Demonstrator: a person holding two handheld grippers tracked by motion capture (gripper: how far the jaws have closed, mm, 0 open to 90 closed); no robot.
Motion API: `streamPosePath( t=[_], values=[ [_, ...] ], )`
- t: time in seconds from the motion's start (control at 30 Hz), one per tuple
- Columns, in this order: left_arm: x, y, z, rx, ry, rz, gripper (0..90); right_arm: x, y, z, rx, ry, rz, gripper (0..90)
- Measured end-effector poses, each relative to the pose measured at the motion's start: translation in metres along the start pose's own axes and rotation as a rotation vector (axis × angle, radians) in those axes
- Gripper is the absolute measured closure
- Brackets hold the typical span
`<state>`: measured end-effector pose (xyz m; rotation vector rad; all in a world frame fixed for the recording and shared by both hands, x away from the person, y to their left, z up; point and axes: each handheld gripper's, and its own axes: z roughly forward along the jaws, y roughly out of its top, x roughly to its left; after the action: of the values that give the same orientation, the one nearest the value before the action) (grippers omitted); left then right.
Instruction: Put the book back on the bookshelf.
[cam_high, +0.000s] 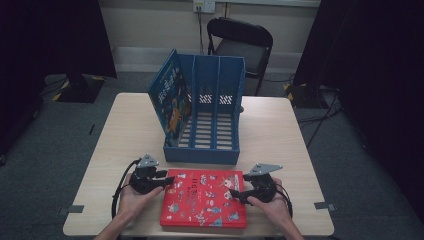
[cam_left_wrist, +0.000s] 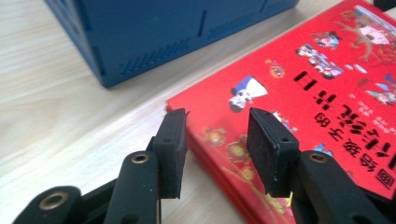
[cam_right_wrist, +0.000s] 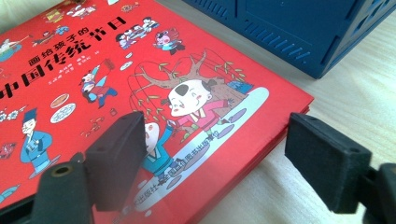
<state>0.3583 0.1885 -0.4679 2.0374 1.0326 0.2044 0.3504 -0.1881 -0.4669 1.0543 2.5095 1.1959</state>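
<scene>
Red picture book (cam_high: 205, 198) lies flat, cover up, at the near edge of the pale wooden table (cam_high: 280, 135), between the person's two hands and just in front of the blue file rack (cam_high: 212, 112); its cover carries small cartoon figures and lines of Chinese lettering; in the high view the left gripper (cam_high: 167, 181) sits at the book's left edge and the right gripper (cam_high: 239, 196) at its right side, each held in a hand that comes in from the bottom of the frame; in the left gripper view (cam_left_wrist: 215, 144) the jaws stand apart, one pad down beside the book's edge over the bare table, the other over the red cover near the corner, so that the edge of the book runs between them; I cannot tell whether either pad touches the book; in the right gripper view (cam_right_wrist: 229, 163) the jaws are spread wide, one pad above the cover by the drawing of a round-faced child under a tree, the other out past the book's edge over the table; nothing is clamped in either; the rack has three slots, and a blue book (cam_high: 169, 100) stands leaning in its left slot; a black chair (cam_high: 242, 42) stands beyond the far edge of the table.
</scene>
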Motion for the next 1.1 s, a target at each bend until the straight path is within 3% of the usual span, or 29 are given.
streamPosePath(
  t=[0.23, 0.47, 0.57, 0.73, 0.9, 0.97, 1.1],
  values=[
    [0.0, -0.001, 0.001, -0.01, 0.002, 0.008, 57.5, -0.006, 0.0, 0.004, -0.017, 0.004, 0.024, 18.1],
    [0.004, -0.003, 0.003, -0.005, -0.03, -0.072, 50.7, -0.016, 0.008, 0.014, -0.038, 0.001, 0.031, 18.2],
    [0.0, 0.0, 0.002, 0.01, -0.011, -0.042, 51.9, -0.013, 0.009, 0.014, -0.035, -0.019, 0.013, 18.9],
    [0.003, 0.001, 0.002, 0.016, -0.027, -0.056, 54.9, -0.012, 0.009, 0.012, -0.026, -0.02, 0.012, 19.0],
    [0.002, 0.003, 0.004, 0.015, -0.029, -0.029, 55.2, -0.009, 0.006, 0.008, -0.021, -0.022, 0.008, 19.0],
    [0.003, 0.005, 0.005, 0.008, -0.026, -0.009, 59.2, -0.008, 0.005, 0.006, -0.017, -0.022, 0.007, 19.0],
    [0.002, 0.007, 0.008, 0.003, -0.029, -0.003, 61.6, -0.009, 0.001, 0.0, -0.003, -0.004, -0.004, 19.1]
  ],
)
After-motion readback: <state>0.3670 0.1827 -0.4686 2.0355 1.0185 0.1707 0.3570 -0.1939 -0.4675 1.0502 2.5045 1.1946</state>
